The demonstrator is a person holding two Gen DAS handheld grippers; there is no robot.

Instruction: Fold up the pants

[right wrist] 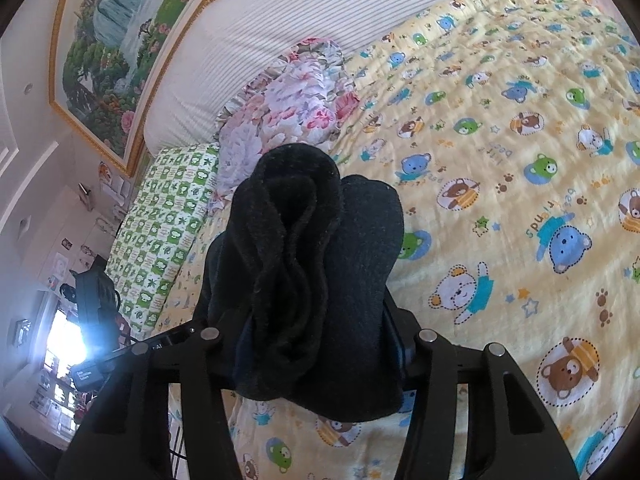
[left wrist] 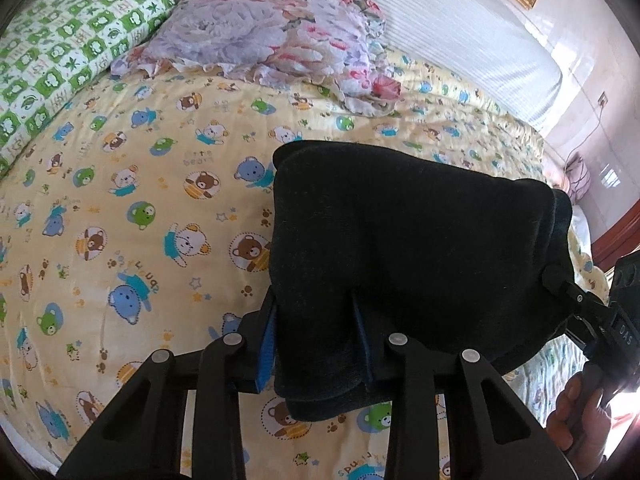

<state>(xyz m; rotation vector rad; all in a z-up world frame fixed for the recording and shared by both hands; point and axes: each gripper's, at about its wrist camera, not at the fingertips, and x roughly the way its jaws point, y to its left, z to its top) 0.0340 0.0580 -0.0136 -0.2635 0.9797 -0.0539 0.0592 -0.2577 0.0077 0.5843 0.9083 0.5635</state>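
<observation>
The black pants (left wrist: 416,248) hang as a folded bundle, held off the bed between both grippers. My left gripper (left wrist: 316,336) is shut on the pants' left end; its blue pads (left wrist: 267,344) pinch the cloth. My right gripper (left wrist: 560,284) shows at the right of the left wrist view, clamped on the other end. In the right wrist view the pants (right wrist: 312,264) bunch in thick folds inside my right gripper (right wrist: 316,344), which is shut on them. The cloth hides the fingertips.
The bed carries a yellow bear-print quilt (left wrist: 140,208). A floral pillow (left wrist: 256,36) and a green checked pillow (left wrist: 60,60) lie by the striped headboard (left wrist: 460,32). A framed painting (right wrist: 116,52) hangs on the wall. The bed's wooden edge (left wrist: 612,236) is at right.
</observation>
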